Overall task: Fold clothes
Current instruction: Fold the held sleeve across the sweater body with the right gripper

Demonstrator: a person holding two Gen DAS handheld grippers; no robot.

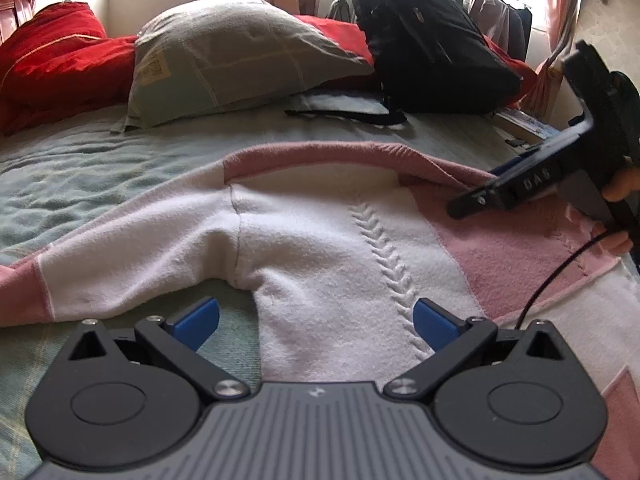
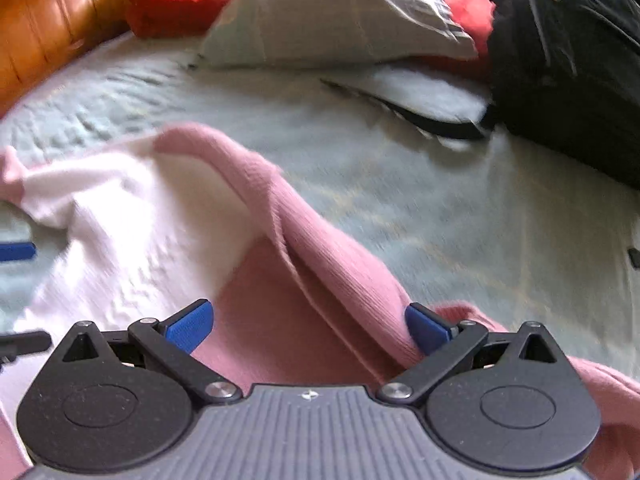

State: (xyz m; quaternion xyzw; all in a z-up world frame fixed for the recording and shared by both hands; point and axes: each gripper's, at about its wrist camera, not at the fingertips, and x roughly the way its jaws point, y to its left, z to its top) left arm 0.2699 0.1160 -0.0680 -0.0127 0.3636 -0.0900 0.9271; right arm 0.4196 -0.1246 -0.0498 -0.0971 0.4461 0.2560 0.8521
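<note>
A pink and white knitted sweater lies spread on the bed, collar toward the pillows, one sleeve stretching left. My left gripper is open just above the white body panel near the armpit, holding nothing. The right gripper shows in the left wrist view at the right, held by a hand over the pink shoulder. In the right wrist view the right gripper is open, its blue pads straddling the raised pink collar fold of the sweater. That view is blurred.
The pale green bedspread carries a grey-green pillow, red bedding and a black backpack with a strap at the far side. A wooden headboard stands at the left. A cable trails from the right gripper.
</note>
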